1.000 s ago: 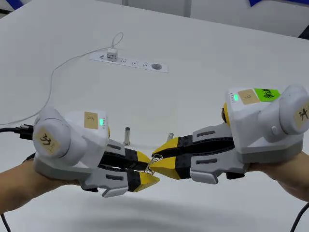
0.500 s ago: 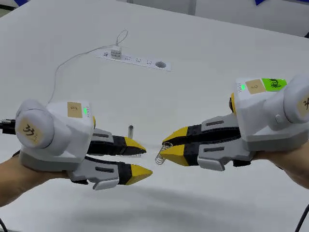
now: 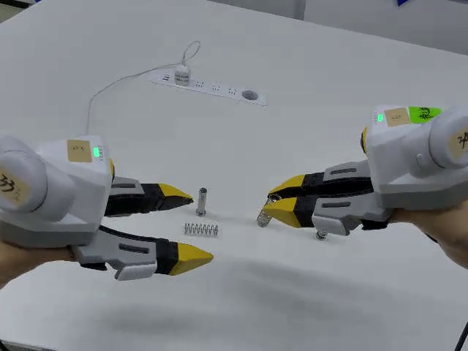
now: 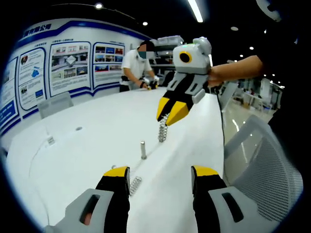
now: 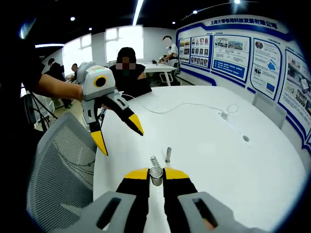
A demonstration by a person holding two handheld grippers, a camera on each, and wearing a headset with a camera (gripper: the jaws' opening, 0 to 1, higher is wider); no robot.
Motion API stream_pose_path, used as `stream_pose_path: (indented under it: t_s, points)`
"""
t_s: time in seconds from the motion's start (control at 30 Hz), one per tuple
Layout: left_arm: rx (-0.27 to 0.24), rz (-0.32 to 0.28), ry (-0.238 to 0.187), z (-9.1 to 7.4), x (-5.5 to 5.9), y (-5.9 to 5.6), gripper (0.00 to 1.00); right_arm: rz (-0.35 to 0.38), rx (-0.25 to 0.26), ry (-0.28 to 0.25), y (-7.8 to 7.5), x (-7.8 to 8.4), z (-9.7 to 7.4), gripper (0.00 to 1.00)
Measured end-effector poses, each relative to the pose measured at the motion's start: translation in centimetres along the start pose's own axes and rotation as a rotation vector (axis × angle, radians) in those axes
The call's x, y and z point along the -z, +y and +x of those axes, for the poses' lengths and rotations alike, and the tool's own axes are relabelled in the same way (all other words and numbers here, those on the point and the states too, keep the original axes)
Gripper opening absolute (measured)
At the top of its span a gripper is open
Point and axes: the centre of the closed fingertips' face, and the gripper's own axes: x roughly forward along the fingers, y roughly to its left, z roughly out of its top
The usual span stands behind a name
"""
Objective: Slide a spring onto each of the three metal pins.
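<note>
My right gripper (image 3: pixel 272 205) is shut on a small coil spring (image 3: pixel 263 217) that hangs from its yellow tips just above the white table. In the right gripper view the spring (image 5: pixel 155 174) stands upright between the closed jaws of this gripper (image 5: pixel 156 175). One bare metal pin (image 3: pixel 202 200) stands upright between the two grippers. A second spring (image 3: pixel 201 229) lies flat in front of that pin. My left gripper (image 3: pixel 196 227) is open and holds nothing; in its own view this gripper (image 4: pixel 160 175) looks past the lying spring (image 4: pixel 135 185) to the pin (image 4: pixel 143 149).
A white power strip (image 3: pixel 212 88) with a plugged-in charger (image 3: pixel 182 74) and a thin cable lies at the far side of the table. A small metal piece (image 3: pixel 320 235) sits under the right gripper. A grey mesh chair (image 5: pixel 63 165) stands beside the table.
The two grippers met at the spring a second ago. My left gripper has since opened and drawn back to the left, leaving the spring in my right gripper. The camera has shifted.
</note>
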Motion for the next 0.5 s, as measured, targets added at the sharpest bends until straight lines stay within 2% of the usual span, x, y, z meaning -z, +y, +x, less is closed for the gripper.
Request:
stream_pose_path:
  t_s: [0.13, 0.27, 0.4, 0.5]
  points:
    - [-0.021, -0.002, -0.009, -0.4, 0.0, 0.6, 0.56, 0.016, 0.044, 0.002, -1.7, -0.1, 0.0, 0.1]
    - [-0.018, -0.007, 0.002, -0.7, 0.3, 0.7, 0.6, 0.044, 0.11, 0.005, -3.8, 0.1, 0.1, 0.1]
    - [-0.03, -0.009, 0.027, -0.9, 1.0, 1.0, 0.65, 0.059, 0.137, 0.012, -5.0, 0.4, 0.4, 0.1]
    - [-0.038, -0.04, 0.022, -1.2, 1.3, 1.2, 0.68, 0.076, 0.147, 0.017, -5.8, 0.8, 0.9, 0.1]
